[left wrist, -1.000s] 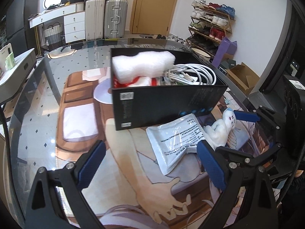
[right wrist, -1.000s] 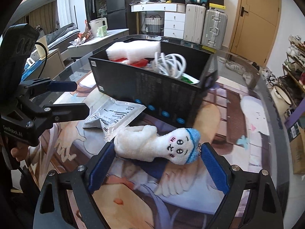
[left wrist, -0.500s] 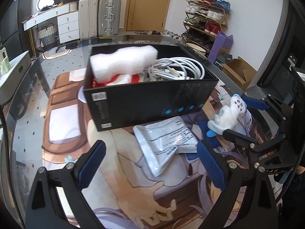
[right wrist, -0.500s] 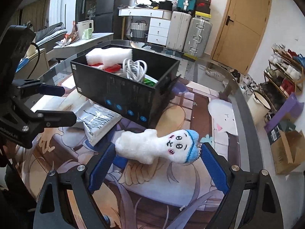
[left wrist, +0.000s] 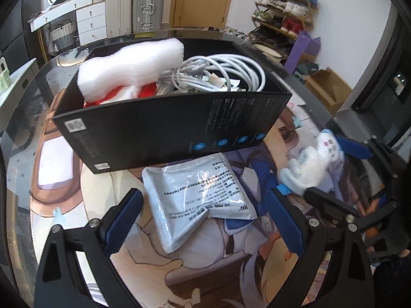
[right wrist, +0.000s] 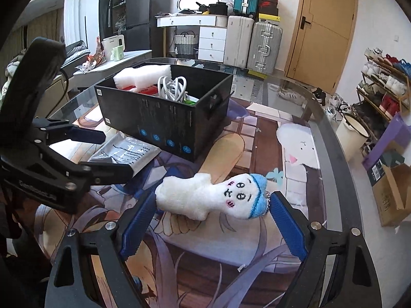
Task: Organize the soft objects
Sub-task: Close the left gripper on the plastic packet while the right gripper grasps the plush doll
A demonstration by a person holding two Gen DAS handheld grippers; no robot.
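In front of the black box [right wrist: 164, 118], on the printed mat under the glass table [right wrist: 316, 138], lies the plush toy [right wrist: 213, 197]: a fuzzy white doll with an oblong body, a stitched face, a light blue cap and a small bead chain at its head. It lies on its side, head away from the box. The right gripper [right wrist: 213, 220] straddles it, its blue ribbed fingers [right wrist: 136, 228] spread wide to either end with nothing pressed. The box is matte cardboard with a row of blue round icons; inside sit a fluffy white pad [left wrist: 133, 66], something red beneath it, and a coil of white cable [left wrist: 218, 74].

Close against the box's near wall lies a flat, crinkled silver-grey foil pouch [left wrist: 197, 197] with printed text, one corner folded. The left gripper [left wrist: 203, 220] hangs over it, fingers [left wrist: 123, 220] wide apart on either side, clear of it.

Compared with a second ago, the left view has slid toward the pouch, which now sits centred between its fingers rather than off to the right. In the right view the box looks farther away, and the toy lies much as before.
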